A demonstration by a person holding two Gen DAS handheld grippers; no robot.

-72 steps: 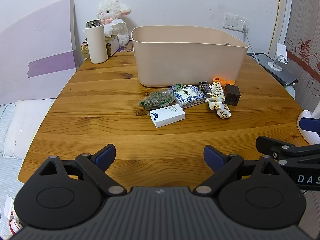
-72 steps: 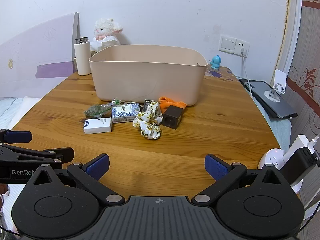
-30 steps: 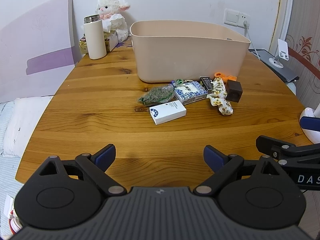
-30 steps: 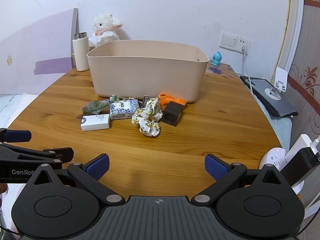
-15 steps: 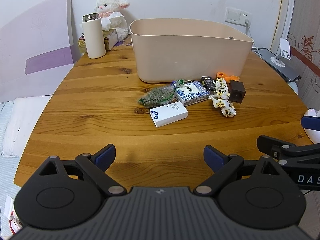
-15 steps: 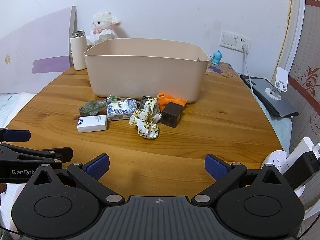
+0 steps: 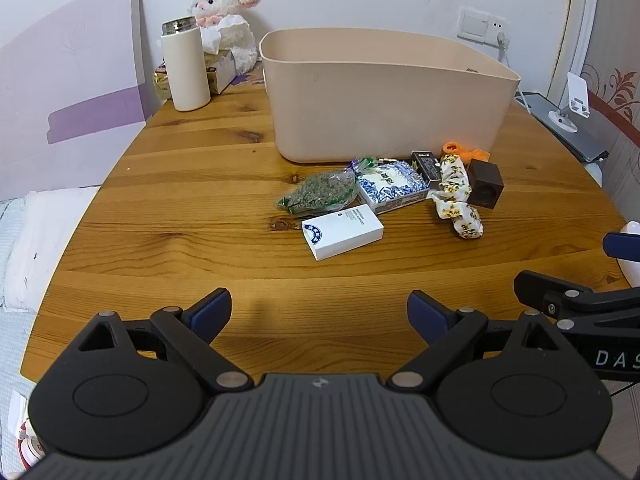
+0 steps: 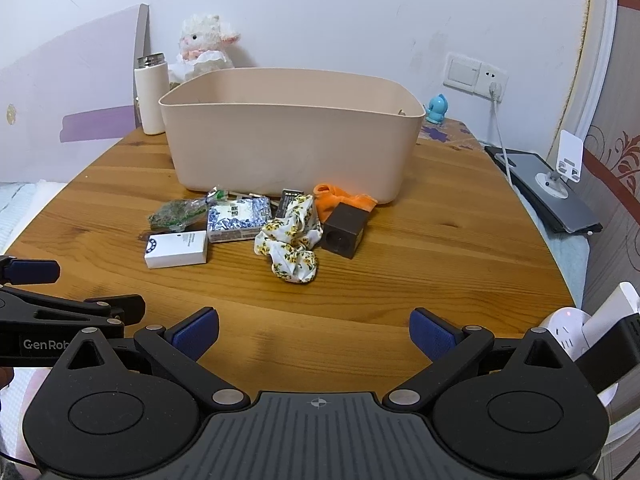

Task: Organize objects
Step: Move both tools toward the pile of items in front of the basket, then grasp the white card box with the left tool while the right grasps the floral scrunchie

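Note:
A beige plastic bin (image 7: 384,96) (image 8: 288,144) stands on the round wooden table (image 7: 200,208). In front of it lie a white box (image 7: 342,231) (image 8: 177,249), a blue-patterned packet (image 7: 390,186) (image 8: 239,219), a green herb bag (image 7: 318,193) (image 8: 176,212), a floral scrunchie (image 7: 456,200) (image 8: 292,246), a dark brown cube (image 7: 485,183) (image 8: 345,230), an orange cloth (image 8: 344,200) and a small black box (image 7: 426,163). My left gripper (image 7: 319,314) is open and empty above the table's near edge. My right gripper (image 8: 314,332) is open and empty, also near the front edge.
A white thermos (image 7: 186,66) and a plush lamb (image 7: 224,12) stand at the back left. A tablet with a phone stand (image 8: 548,188) lies at the right. A white power strip (image 8: 576,324) sits at the near right. A bed (image 7: 36,232) is left of the table.
Both grippers have moved forward toward the objects and the bin, which look larger now. Both stay open and empty.

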